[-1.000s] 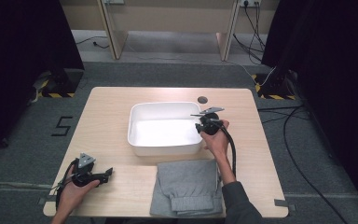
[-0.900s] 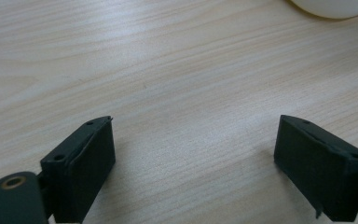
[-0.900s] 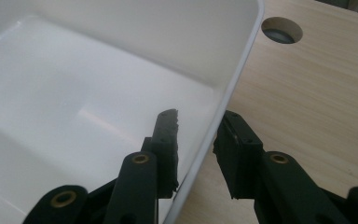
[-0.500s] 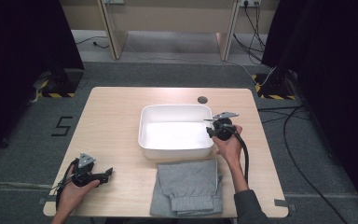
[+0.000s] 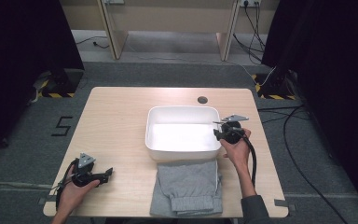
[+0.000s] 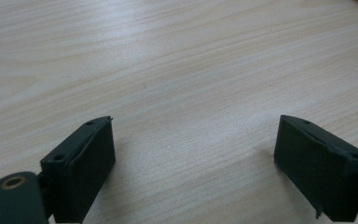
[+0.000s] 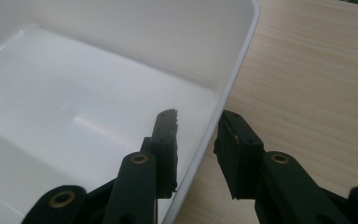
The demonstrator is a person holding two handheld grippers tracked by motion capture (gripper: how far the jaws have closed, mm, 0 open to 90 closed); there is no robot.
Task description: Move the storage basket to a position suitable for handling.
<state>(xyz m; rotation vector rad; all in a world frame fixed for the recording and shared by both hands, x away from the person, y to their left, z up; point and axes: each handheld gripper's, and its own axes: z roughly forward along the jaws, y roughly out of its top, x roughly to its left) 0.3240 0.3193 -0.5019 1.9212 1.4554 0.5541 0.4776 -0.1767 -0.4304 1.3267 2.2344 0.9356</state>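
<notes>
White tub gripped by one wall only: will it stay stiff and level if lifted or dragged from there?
The tub looks like thin, glossy plastic and holds nothing, so probably light. The right gripper straddles one wall near a corner; lifted from there it would likely tilt and flex a little. The smooth wall may slip between the fingers. Dragged, it should slide easily on the table.

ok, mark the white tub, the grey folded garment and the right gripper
white tub (image 5: 182, 112): high view, far rim.
grey folded garment (image 5: 186, 186): high view, middle of the fabric.
right gripper (image 7: 196, 144): right gripper view, midway between fingertips astride the tub's wall.
</notes>
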